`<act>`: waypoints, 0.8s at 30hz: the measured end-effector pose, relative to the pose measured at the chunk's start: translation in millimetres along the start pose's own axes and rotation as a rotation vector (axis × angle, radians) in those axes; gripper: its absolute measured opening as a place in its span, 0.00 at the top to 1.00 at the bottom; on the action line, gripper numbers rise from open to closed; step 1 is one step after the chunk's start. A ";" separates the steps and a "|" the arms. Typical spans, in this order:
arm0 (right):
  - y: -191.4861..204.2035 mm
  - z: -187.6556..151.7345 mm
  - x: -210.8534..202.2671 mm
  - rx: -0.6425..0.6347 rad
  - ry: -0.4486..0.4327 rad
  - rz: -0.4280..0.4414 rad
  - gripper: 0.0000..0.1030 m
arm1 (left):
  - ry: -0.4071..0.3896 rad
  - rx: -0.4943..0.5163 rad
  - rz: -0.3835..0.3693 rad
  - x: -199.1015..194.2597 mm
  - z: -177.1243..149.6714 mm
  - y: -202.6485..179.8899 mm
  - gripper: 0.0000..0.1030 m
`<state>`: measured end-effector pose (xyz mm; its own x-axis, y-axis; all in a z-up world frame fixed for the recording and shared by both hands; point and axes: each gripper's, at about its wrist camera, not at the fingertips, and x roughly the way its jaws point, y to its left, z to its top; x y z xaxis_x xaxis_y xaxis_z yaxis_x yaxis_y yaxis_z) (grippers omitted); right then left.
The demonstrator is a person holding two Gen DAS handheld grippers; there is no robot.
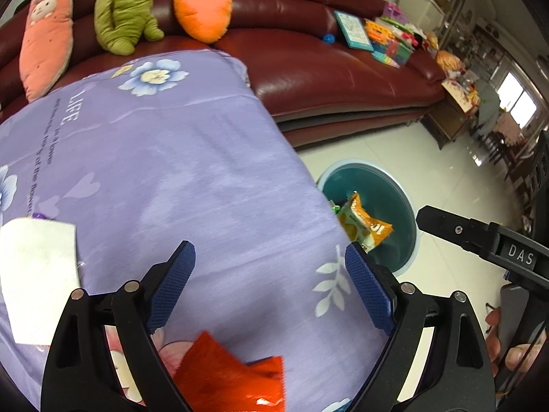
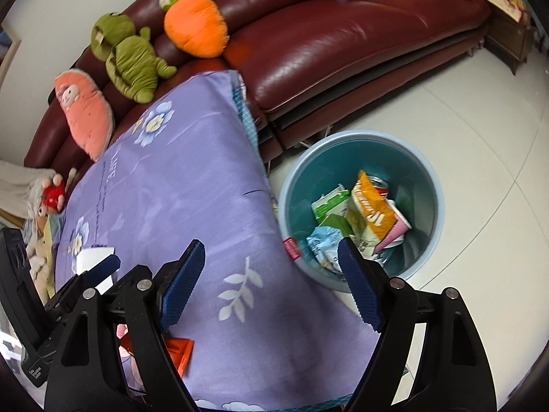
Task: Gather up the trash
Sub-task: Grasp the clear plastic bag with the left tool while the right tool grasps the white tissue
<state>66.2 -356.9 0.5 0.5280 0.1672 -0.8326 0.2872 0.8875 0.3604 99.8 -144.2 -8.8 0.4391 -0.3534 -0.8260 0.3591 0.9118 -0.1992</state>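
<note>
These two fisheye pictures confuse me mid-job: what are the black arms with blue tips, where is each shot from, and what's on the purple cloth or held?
They are two hand-held grippers; each camera looks forward along its own two fingers. The left wrist view shows the left gripper open and empty above the purple floral cloth, with the right gripper at the side. The right wrist view shows the right gripper, open too, holding nothing. On the cloth lie a red wrapper and a white tissue. The blue trash bin on the floor already holds an orange snack bag.
</note>
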 end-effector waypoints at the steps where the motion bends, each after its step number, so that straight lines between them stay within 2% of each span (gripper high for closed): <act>1: 3.4 -1.1 0.4 -0.004 0.002 0.000 0.26 | -0.002 -0.007 0.002 -1.9 0.2 4.2 0.13; 11: 68.1 -7.1 14.3 -0.089 0.062 0.039 0.26 | -0.064 -0.163 0.035 -45.7 -13.0 87.0 0.13; 24: 210.6 -26.9 58.4 -0.347 0.162 0.097 0.26 | -0.142 -0.424 0.136 -104.3 -44.0 232.3 0.12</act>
<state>136.0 -148.6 16.4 0.3981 0.2987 -0.8673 -0.0597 0.9519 0.3005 101.3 113.7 8.0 0.5780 -0.2232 -0.7849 -0.0648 0.9463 -0.3168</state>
